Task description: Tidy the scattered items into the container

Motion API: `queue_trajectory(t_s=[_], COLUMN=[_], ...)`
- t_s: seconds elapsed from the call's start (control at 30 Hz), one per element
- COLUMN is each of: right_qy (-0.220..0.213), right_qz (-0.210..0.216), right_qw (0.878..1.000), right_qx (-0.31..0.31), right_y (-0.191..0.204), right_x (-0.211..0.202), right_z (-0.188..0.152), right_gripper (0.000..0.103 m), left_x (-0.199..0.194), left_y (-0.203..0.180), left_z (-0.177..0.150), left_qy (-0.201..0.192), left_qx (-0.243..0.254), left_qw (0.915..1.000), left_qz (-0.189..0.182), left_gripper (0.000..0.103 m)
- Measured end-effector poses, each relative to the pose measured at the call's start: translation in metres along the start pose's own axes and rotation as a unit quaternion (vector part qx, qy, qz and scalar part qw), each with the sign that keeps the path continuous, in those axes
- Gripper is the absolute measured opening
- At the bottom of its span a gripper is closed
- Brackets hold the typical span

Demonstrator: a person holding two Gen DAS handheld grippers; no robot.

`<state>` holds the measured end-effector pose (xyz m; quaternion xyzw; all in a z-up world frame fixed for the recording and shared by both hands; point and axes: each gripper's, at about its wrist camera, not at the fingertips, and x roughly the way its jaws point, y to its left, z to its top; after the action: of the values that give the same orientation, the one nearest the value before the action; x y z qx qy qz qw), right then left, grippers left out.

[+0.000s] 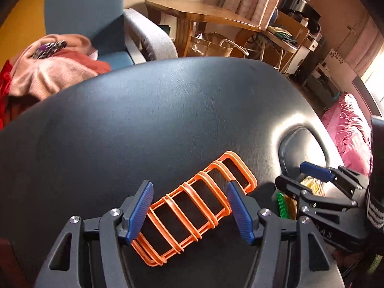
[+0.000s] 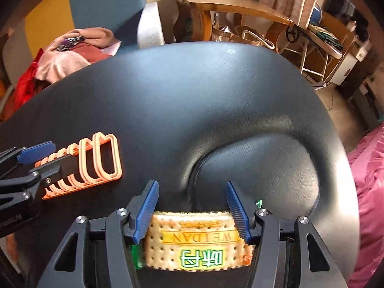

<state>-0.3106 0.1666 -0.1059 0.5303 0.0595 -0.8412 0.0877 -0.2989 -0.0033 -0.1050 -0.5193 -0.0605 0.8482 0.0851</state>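
Left wrist view: left tongs (image 1: 189,206) wide open, straddling orange rack (image 1: 195,206) at lower centre w/o pad contact, prob. lined up to pinch its sides. Rack flat on black bench (image 1: 168,110), long axis lower left to upper right.

Right wrist view: right tongs (image 2: 192,210) closed on cracker packet (image 2: 196,240), bottom centre, long axis left-right, text inverted; prob. carried for container, none visible.
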Motion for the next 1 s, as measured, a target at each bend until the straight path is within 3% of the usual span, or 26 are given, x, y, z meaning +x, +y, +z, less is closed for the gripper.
queue_trajectory(t_s=[0.5,0.67,0.8,1.0], right_qy=[-0.035,-0.075,-0.083,-0.076], right_qz=[0.058,0.076,0.066,0.054], right_qw=[0.997,0.991,0.991,0.993], right_qx=[0.024,0.076,0.084,0.068], right_y=[0.043,0.020,0.003,-0.013], right_x=[-0.072,-0.111,-0.130,-0.125], right_z=[-0.117,-0.146,-0.170,-0.161], right_gripper=[0.060,0.061,0.064,0.067], left_x=[-0.069,-0.093,-0.114,-0.140], left_y=[0.015,0.020,0.021,0.019], left_z=[-0.124,-0.160,-0.181,-0.199], left_qy=[-0.012,-0.021,-0.040,-0.068], left_qx=[-0.055,-0.051,-0.037,-0.007], left_qw=[0.9981,0.9981,0.9984,0.9975], left_qz=[0.025,0.029,0.015,0.018], left_gripper=[0.066,0.064,0.065,0.073])
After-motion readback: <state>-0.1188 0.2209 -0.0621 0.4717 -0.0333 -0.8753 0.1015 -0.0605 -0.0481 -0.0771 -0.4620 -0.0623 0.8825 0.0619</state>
